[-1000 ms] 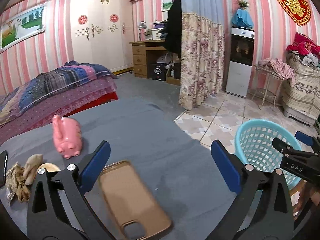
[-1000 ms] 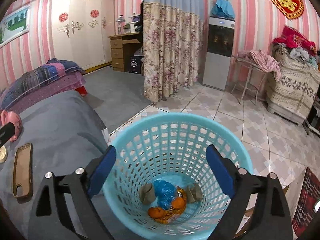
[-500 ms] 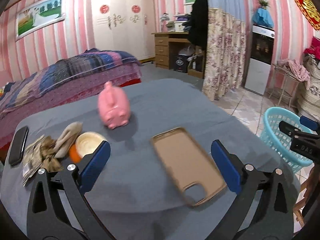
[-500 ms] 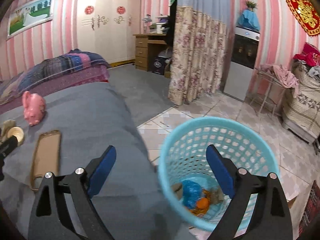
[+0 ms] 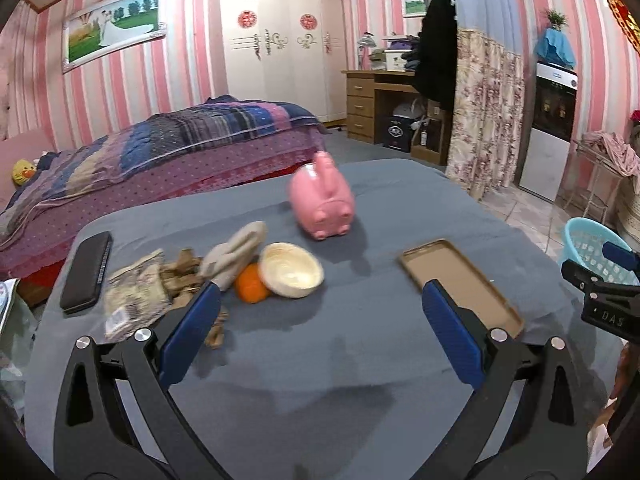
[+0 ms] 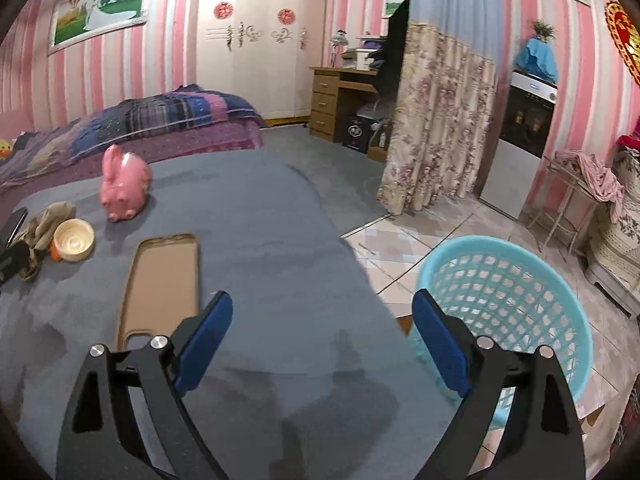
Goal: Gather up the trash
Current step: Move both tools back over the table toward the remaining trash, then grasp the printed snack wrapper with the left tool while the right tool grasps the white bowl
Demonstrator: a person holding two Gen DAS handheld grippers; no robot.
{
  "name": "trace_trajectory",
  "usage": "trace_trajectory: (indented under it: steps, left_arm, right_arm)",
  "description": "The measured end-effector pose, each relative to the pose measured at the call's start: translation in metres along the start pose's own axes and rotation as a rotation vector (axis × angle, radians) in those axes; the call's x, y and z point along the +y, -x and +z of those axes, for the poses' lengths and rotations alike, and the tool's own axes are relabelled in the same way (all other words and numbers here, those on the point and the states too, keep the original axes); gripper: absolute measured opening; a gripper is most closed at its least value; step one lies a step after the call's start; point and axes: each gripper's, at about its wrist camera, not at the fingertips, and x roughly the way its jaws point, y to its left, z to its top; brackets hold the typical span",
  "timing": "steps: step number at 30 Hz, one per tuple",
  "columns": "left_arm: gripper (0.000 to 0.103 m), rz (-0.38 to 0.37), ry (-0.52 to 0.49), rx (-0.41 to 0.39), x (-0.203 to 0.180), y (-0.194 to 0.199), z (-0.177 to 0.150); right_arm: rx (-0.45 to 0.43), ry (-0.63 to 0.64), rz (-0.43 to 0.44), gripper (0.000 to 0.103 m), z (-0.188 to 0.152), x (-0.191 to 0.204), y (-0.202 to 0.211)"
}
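On the grey table (image 5: 320, 344) lies a heap of trash: a crumpled wrapper (image 5: 136, 292), brownish scraps (image 5: 184, 272), a beige rag (image 5: 236, 252), an orange piece (image 5: 250, 286) and a cream paper cup (image 5: 292, 268) on its side. My left gripper (image 5: 320, 320) hovers open just in front of that heap, nothing between its fingers. In the right wrist view the same cup (image 6: 74, 240) and rag (image 6: 46, 220) sit far left. My right gripper (image 6: 322, 340) is open over the table's right edge, with the light-blue basket (image 6: 508, 292) on the floor beside it.
A pink rabbit bank (image 5: 322, 204) stands behind the trash. A tan phone case (image 5: 460, 284) lies open side up at mid-right, a black phone (image 5: 86, 272) at far left. A bed (image 5: 160, 152), desk (image 5: 376, 100) and floral curtain (image 5: 484, 112) stand beyond; tiled floor lies right.
Both views have swung left, away from the basket toward the table. The trash heap now sits close before my left gripper; the basket has slid to the right of my right gripper.
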Motion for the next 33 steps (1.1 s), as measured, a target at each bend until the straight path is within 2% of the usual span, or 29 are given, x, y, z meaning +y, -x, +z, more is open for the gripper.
trace_trajectory:
  steps: [20, 29, 33]
  left_arm:
    - [0.097, 0.134, 0.147, 0.057, 0.130, 0.019, -0.039]
    - [0.097, 0.179, 0.198, 0.117, 0.178, 0.006, -0.058]
    - [0.097, 0.195, 0.168, 0.144, 0.182, -0.010, -0.056]
  right_arm:
    - [0.026, 0.078, 0.099, 0.090, -0.022, 0.067, 0.004]
    - [0.055, 0.176, 0.133, 0.090, -0.029, 0.111, -0.002]
    - [0.065, 0.197, 0.137, 0.090, -0.027, 0.123, -0.004]
